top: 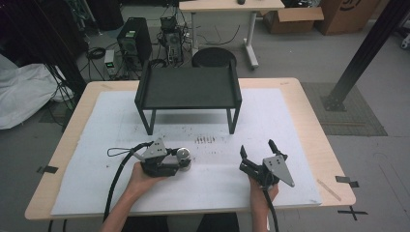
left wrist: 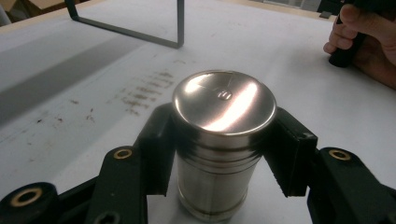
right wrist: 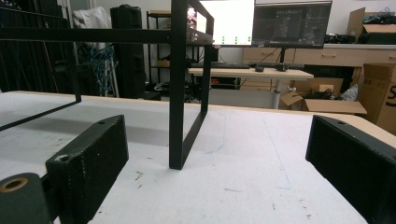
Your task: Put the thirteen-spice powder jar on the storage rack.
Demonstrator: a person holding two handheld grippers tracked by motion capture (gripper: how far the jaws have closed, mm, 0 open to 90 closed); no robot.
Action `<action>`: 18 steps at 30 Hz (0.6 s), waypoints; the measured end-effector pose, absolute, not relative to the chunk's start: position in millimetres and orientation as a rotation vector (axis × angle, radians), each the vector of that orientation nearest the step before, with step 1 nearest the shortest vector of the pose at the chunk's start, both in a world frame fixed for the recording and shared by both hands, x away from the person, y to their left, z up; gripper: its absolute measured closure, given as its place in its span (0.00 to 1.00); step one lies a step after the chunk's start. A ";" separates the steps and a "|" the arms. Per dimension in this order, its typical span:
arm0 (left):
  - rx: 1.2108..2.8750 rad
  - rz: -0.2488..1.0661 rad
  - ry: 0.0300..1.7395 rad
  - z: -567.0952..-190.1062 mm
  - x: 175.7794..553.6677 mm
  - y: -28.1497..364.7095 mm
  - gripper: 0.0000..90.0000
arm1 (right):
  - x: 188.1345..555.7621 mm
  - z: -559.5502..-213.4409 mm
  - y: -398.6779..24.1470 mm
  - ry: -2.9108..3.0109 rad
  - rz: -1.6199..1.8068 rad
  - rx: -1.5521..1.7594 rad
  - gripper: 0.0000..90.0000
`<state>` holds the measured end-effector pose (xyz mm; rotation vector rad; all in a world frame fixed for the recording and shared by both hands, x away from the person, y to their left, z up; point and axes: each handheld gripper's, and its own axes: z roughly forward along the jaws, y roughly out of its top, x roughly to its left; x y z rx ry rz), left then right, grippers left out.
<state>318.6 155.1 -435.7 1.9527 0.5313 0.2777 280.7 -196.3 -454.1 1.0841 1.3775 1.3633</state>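
Note:
A shiny steel canister (left wrist: 219, 140) with a flat lid stands upright on the white mat, and both black pads of my left gripper (left wrist: 219, 154) press on its sides just under the lid. From above, that canister (top: 183, 154) sits at the tip of the left gripper (top: 181, 160), which a hand holds near the mat's front left. My right gripper (top: 256, 150) rests at the front right with its jaws spread wide and nothing between them. In its own view the right gripper (right wrist: 215, 163) looks toward the black stand (right wrist: 180, 93).
A black raised tray stand (top: 188, 89) occupies the back middle of the table (top: 309, 101). Small dark marks (top: 204, 139) dot the white mat (top: 270, 116) in front of it. The person's other hand (left wrist: 369, 32) appears at the far right of the left gripper view.

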 end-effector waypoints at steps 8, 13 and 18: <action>1.941 0.286 0.534 -429.2 317.3 157.9 0.54 | 280.8 -454.1 -196.3 1.378 1.363 1.084 0.06; 1.947 0.292 0.535 -424.5 316.7 159.6 0.54 | 280.9 -454.1 -196.3 1.378 1.362 1.084 0.06; 1.947 0.299 0.536 -416.8 316.6 160.1 0.54 | 280.9 -454.1 -196.3 1.378 1.362 1.084 0.06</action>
